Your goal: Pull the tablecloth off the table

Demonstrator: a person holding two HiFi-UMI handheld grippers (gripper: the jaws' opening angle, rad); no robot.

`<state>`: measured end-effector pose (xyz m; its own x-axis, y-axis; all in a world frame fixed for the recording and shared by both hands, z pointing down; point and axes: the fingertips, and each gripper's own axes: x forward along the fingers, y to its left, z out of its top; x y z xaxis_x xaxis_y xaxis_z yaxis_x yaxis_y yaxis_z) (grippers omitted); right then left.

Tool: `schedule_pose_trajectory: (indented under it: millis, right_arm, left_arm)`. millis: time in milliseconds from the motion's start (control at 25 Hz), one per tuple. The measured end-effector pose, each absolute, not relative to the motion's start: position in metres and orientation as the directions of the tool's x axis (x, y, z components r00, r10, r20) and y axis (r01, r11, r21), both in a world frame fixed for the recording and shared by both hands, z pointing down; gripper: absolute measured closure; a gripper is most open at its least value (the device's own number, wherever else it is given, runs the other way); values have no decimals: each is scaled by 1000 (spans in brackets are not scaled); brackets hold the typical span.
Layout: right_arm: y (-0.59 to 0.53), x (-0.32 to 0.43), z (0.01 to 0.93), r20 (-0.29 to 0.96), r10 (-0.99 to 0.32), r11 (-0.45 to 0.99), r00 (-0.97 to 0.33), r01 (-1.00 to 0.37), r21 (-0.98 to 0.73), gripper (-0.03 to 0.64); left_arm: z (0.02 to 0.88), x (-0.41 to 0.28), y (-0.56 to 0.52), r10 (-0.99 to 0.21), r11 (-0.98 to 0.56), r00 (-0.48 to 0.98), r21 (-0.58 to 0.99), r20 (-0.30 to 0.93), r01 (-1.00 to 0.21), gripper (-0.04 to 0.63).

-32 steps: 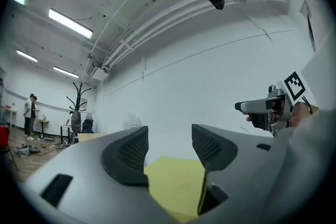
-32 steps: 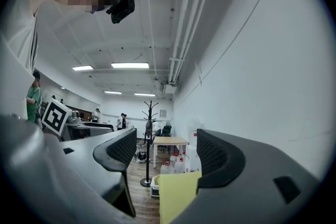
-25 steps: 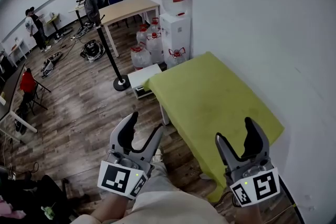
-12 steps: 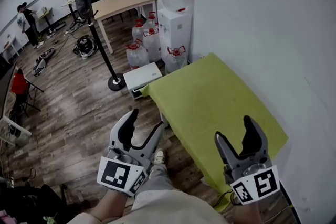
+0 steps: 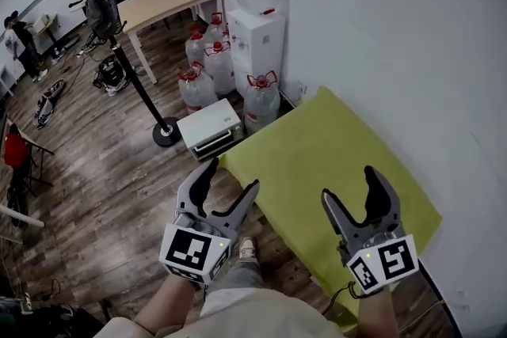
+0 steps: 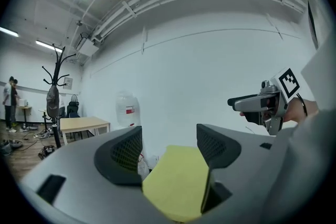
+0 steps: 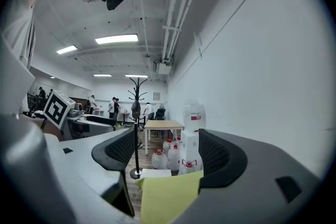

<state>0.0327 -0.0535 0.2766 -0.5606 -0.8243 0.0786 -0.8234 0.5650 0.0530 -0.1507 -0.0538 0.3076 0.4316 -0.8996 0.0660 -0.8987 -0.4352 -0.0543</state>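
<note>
Head view: we've got the left gripper [image 5: 230,176] and right gripper [image 5: 349,186] over the near edge of the tablecloth [image 5: 333,158], spread flat by the right wall [image 5: 412,51], ready to grab. Left gripper view: jaws opening, nothing between. Right gripper view: wide apart, empty too.

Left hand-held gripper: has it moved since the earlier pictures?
Yes. The left hand-held gripper has come forward, nearer the tablecloth's left corner in the head view; its jaws are opening, holding nothing.
</note>
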Motion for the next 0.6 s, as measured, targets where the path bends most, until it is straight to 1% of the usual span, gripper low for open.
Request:
schedule_pose_trajectory:
  millis: [160,280,400,600]
  right_arm:
    - [-114,29,303,142,-850,518,-507,-854,52,239]
    - [-155,27,326,182,-863,482,-471,-876,20,233]
    - [-188,24,357,225,-862,460,-454,-888,-32,230]
    - [-248,32,418,327,-855,410,-404,-911,-52,219]
  left_arm:
    - [332,-158,-116,-869,-488,480,-46,120,-872,259]
    - [352,-158,-156,-835,-536,527,-23,159,-844,253]
    - [376,-152,-189,-788,-596,582,-9,200,-803,252]
    - [423,-136,-245,-715,-667,643,9,274,-745,252]
